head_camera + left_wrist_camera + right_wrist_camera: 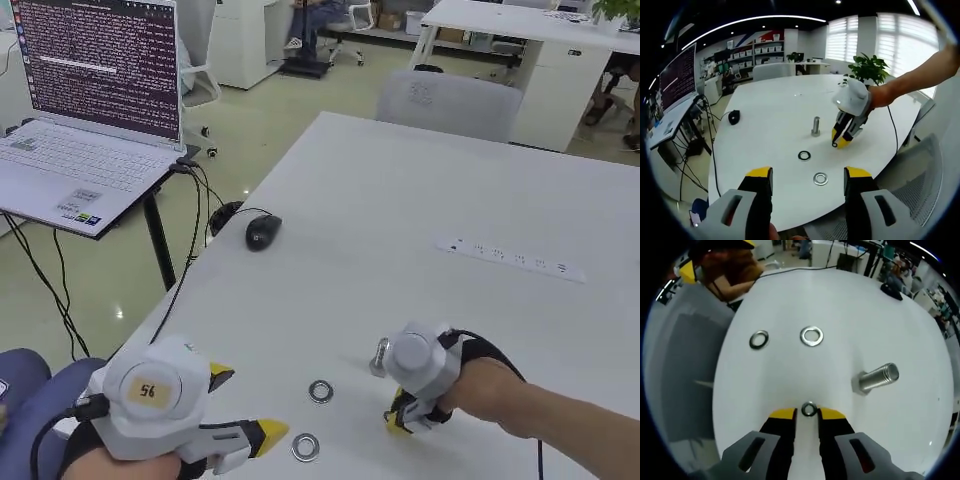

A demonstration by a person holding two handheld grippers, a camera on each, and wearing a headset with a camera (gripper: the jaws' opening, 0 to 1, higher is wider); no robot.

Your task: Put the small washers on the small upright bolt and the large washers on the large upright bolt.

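Left tool [808, 175] released; right tool [809, 413] pinching small washer [809, 408]; bolt [816, 125] axis vertical.

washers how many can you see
3: one washer and a second washer lie on the table; a smaller washer is pinched by the right gripper. Others may be hidden.

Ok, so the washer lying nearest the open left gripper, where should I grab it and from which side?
Probably across its outer rim, from straight above. The washer lies flat on the table with nothing raised, so the left gripper should straddle opposite edges and pinch inward. The other loose washer lies apart, leaving the jaws room.
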